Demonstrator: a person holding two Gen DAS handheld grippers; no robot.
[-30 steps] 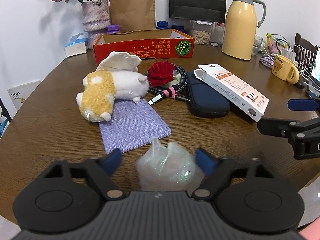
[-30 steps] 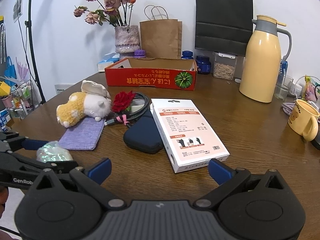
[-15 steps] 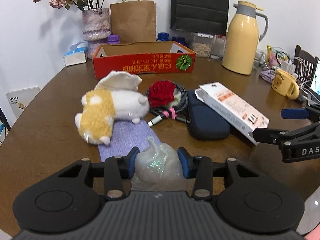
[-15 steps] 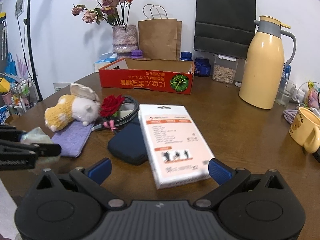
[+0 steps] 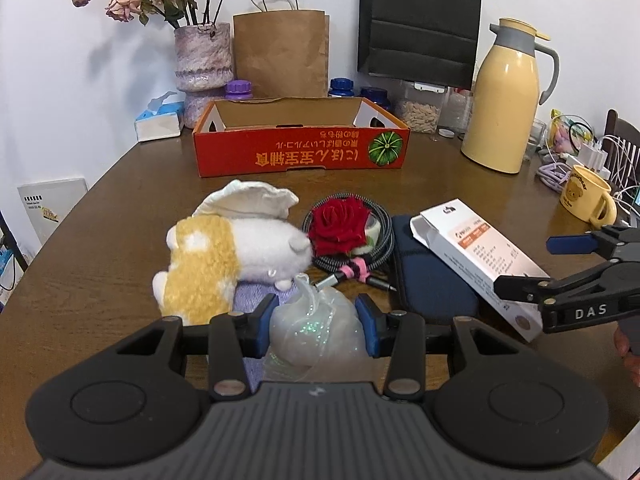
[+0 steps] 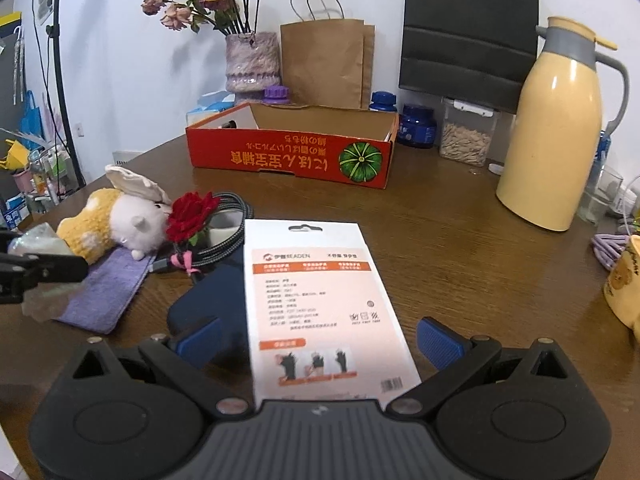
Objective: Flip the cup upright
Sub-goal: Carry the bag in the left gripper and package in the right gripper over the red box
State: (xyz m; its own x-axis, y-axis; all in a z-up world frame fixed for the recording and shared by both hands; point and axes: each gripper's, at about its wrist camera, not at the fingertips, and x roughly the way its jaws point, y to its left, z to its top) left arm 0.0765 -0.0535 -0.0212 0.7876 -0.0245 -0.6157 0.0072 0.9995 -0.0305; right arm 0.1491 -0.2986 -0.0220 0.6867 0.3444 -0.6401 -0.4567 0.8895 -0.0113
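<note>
Plush toy (image 5: 224, 256) lies beside red rose (image 5: 340, 224) on brown table (image 5: 100, 248).

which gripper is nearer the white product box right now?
Right. The right gripper hovers open over the white product box, its fingers astride it. The left gripper is off to the side, shut on the crumpled clear cup.

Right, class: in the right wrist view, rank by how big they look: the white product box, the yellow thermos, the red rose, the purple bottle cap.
1. White product box, though it lies nearest the camera, which inflates it.
2. Yellow thermos, close behind in apparent size.
3. Red rose.
4. Purple bottle cap.
</note>
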